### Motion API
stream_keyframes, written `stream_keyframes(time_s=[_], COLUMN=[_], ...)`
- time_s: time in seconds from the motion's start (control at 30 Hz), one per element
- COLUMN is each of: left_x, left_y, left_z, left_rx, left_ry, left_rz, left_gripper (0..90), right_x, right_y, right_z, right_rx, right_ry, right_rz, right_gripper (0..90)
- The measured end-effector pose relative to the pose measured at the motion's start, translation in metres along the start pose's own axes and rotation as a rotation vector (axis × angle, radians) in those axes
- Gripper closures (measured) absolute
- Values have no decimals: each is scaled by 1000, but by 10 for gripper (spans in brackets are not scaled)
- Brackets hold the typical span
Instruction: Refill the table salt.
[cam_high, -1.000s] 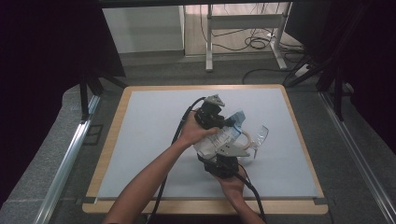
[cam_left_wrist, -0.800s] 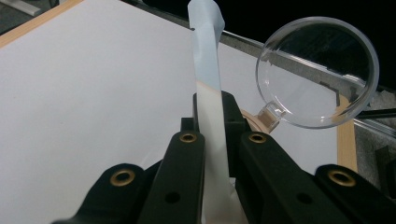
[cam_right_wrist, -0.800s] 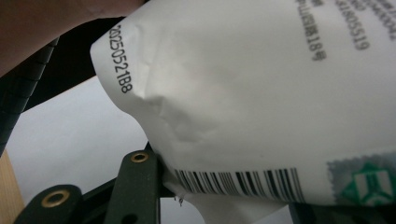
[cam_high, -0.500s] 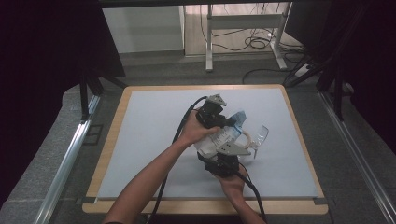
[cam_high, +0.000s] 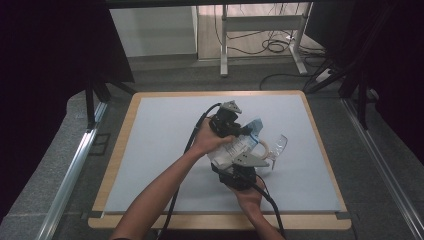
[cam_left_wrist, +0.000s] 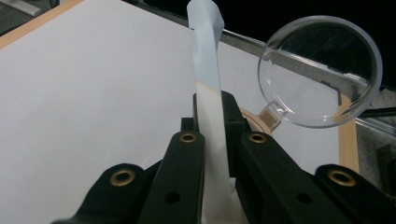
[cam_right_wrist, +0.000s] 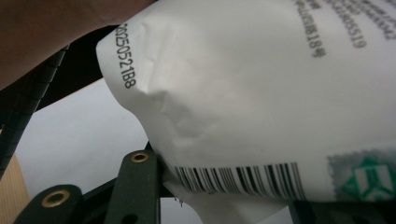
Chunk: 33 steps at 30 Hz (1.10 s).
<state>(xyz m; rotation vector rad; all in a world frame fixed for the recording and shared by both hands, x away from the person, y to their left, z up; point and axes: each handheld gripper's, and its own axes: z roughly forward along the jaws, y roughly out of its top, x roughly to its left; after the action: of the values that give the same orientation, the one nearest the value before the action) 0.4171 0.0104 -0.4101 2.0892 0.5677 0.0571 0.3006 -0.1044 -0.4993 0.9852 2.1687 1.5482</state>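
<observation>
A white packet (cam_high: 234, 149) with a barcode and printed numbers is held above the grey mat (cam_high: 150, 150) between both grippers. My left gripper (cam_high: 227, 122) is shut on the packet's thin pale-blue top edge (cam_left_wrist: 208, 70), which stands up between its jaws in the left gripper view (cam_left_wrist: 212, 121). From the near side, my right gripper (cam_high: 240, 172) holds the packet's lower end. The crumpled packet (cam_right_wrist: 243, 102) looms close in the right gripper view, where the right gripper (cam_right_wrist: 219, 186) closes on the barcode edge. A clear magnifying glass (cam_high: 276, 147) lies just right of the packet, its lens (cam_left_wrist: 320, 70) beyond the left jaws.
The grey mat covers a wooden table (cam_high: 120, 150) with open surface to the left and far side. Black cables (cam_high: 192, 137) trail from both grippers toward the person. Metal rails (cam_high: 75, 170) flank the table, and a desk frame (cam_high: 260, 30) stands behind it.
</observation>
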Motion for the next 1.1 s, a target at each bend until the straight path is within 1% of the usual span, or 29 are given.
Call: stream_keyframes(time_s=[0.17, 0.27, 0.37, 0.67, 0.97, 1.1], left_x=[0, 0, 0, -2, -2, -2], left_y=[1, 1, 3, 6, 8, 8], left_z=[2, 2, 2, 5, 8, 8], left_rx=[6, 7, 11, 30, 43, 47], left_ry=[3, -2, -1, 4, 6, 8], left_rz=[2, 1, 8, 20, 25, 27], left_gripper=[897, 897, 897, 897, 897, 897], right_x=[0, 1, 1, 1, 1, 1], right_y=[1, 2, 3, 6, 8, 8], right_z=[0, 0, -1, -2, -2, -2], right_rx=[-6, -13, -18, -25, -34, -35], right_ry=[3, 6, 6, 6, 8, 10], right_rz=[11, 25, 30, 73, 96, 92], right_gripper=[589, 589, 589, 589, 589, 589])
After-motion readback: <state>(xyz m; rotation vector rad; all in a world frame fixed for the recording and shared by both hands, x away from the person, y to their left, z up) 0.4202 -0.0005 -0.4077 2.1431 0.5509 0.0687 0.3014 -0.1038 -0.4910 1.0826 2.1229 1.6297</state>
